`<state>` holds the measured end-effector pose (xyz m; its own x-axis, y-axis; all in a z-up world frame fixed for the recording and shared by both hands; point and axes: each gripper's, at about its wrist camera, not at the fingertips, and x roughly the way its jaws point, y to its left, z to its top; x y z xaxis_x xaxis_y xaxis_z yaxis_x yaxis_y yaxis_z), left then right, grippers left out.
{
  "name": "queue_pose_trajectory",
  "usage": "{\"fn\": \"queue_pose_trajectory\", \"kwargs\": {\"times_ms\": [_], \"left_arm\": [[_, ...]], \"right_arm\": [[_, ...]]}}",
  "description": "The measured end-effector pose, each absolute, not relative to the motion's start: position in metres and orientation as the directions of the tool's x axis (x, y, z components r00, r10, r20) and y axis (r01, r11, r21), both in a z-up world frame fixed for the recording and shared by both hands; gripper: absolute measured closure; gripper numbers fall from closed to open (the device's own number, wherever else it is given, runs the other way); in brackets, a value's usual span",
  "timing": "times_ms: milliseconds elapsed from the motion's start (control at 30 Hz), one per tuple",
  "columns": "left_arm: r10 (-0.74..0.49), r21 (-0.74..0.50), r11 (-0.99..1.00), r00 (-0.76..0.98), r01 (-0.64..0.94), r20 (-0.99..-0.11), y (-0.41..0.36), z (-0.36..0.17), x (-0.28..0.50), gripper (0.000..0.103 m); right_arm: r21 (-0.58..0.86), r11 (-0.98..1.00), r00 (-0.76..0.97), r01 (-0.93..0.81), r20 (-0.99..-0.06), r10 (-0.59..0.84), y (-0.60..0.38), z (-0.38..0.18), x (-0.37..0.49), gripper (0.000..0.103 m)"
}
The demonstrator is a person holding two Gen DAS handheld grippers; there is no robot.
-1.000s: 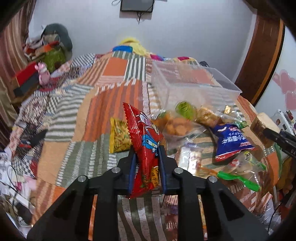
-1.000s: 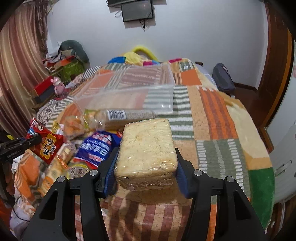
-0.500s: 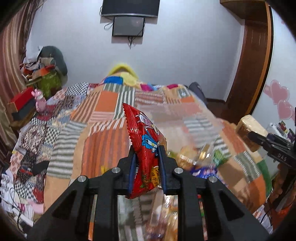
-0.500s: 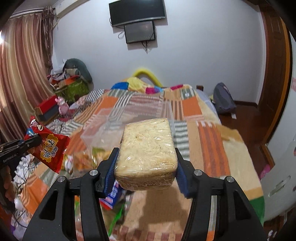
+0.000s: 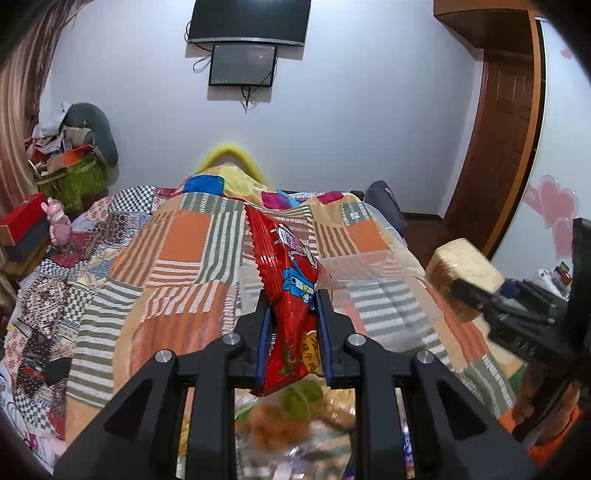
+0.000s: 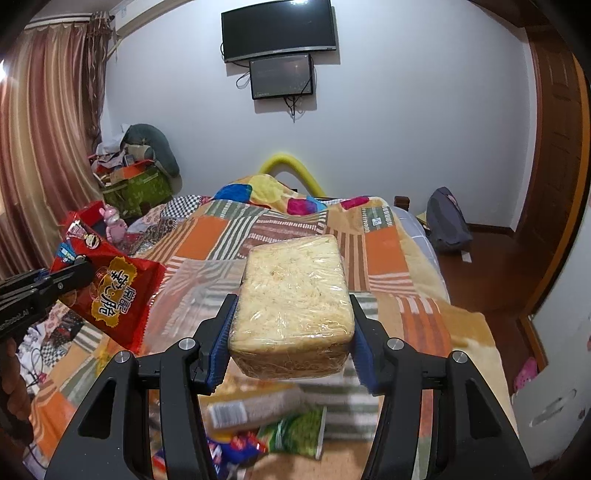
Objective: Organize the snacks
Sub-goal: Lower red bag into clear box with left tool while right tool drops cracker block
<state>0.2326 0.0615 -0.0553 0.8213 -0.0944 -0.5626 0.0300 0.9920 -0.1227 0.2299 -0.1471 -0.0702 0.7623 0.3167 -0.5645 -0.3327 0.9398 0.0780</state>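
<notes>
My left gripper (image 5: 292, 306) is shut on a red snack packet (image 5: 286, 280), held upright above the bed; the same red snack packet (image 6: 107, 291) shows at the left of the right wrist view. My right gripper (image 6: 291, 314) is shut on a plastic-wrapped block of pale noodles (image 6: 293, 284), also seen as a tan noodle block (image 5: 461, 273) at the right of the left wrist view. A clear plastic box (image 6: 199, 288) lies blurred on the bed below and ahead. Loose snack packets (image 6: 291, 432) lie under both grippers, blurred.
The bed carries an orange, green and striped patchwork blanket (image 5: 177, 280). A TV (image 6: 279, 29) and a smaller screen hang on the far wall. Clutter and boxes (image 5: 66, 166) are piled at the left, a dark bag (image 6: 445, 218) lies on the floor at right beside a wooden door.
Both grippers rose and moved forward with their loads still held. The snack pile and clear box dropped toward the bottom of both views; the wall and TV came into sight.
</notes>
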Motion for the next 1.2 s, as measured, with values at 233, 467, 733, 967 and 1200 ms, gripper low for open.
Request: {"fn": "queue_pose_trajectory", "kwargs": {"times_ms": [233,467,733,967,1200], "left_arm": [[-0.075,-0.113,0.994,0.800,0.008,-0.596,0.051,-0.077,0.279,0.081],[-0.066,-0.104,0.995,0.758,-0.003,-0.649,0.043,-0.110,0.317,0.081],[-0.045,-0.040,0.999,0.704,0.023,-0.709,0.032,-0.137,0.326,0.077],[-0.038,0.013,0.998,0.716,0.066,-0.697,0.027,-0.129,0.303,0.051],[-0.033,0.006,0.999,0.751,0.049,-0.659,0.049,-0.100,0.268,0.041]], "right_arm": [[0.069,0.939,0.717,-0.338,-0.627,0.304,-0.136,-0.093,0.267,0.051],[0.065,0.934,0.654,-0.352,-0.697,0.295,-0.128,-0.115,0.290,0.051],[0.055,0.926,0.602,-0.374,-0.745,0.288,-0.124,-0.127,0.295,0.051],[0.044,0.925,0.617,-0.378,-0.733,0.287,-0.128,-0.114,0.282,0.051],[0.004,0.923,0.666,-0.386,-0.691,0.282,-0.140,-0.089,0.259,0.050]]}}
